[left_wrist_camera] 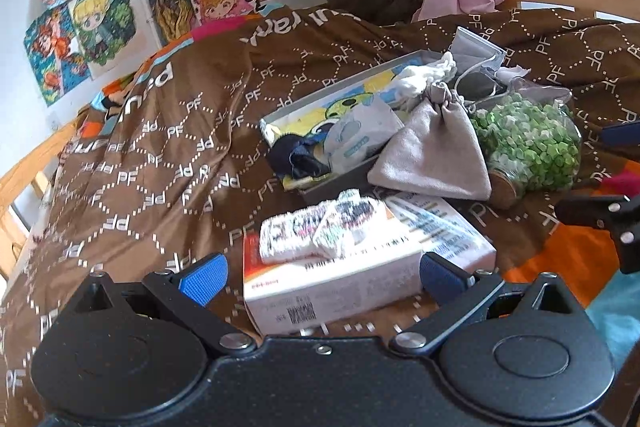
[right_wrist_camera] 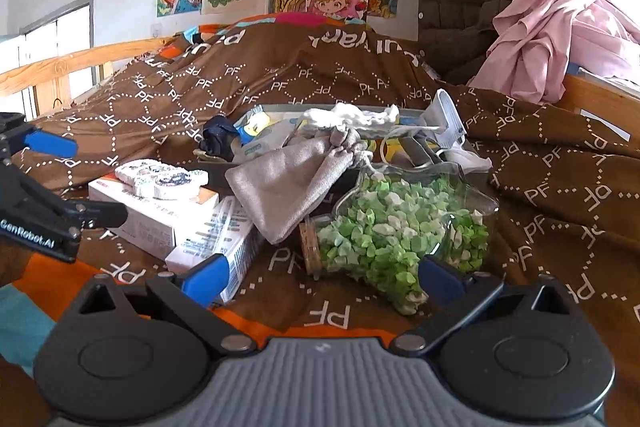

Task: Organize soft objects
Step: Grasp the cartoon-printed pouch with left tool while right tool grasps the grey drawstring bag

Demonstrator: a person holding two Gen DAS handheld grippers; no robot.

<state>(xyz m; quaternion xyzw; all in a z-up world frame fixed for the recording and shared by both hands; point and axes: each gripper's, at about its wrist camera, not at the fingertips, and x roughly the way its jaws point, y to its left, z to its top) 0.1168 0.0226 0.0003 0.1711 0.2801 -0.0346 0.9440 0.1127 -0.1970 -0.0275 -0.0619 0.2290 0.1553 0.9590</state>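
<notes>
On the brown patterned bedspread (left_wrist_camera: 168, 131), just ahead of the left gripper (left_wrist_camera: 320, 277), whose blue-padded fingers stand spread and empty, a small white printed cloth bundle (left_wrist_camera: 320, 233) lies on a white-and-orange cardboard box (left_wrist_camera: 372, 267). It looks light and limp; a pinch across its middle fold should hold. Further right, a grey drawstring fabric pouch (right_wrist_camera: 292, 187) leans on the shallow tray (left_wrist_camera: 340, 107), soft and best taken near its gathered neck. The right gripper (right_wrist_camera: 320, 277), spread too, faces a corked glass jar of green paper stars (right_wrist_camera: 400, 239), rigid and fragile.

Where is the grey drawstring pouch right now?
The grey drawstring pouch sits centre-right in the left wrist view, leaning against the open tray, beside the jar of green paper stars and behind the white carton.
</notes>
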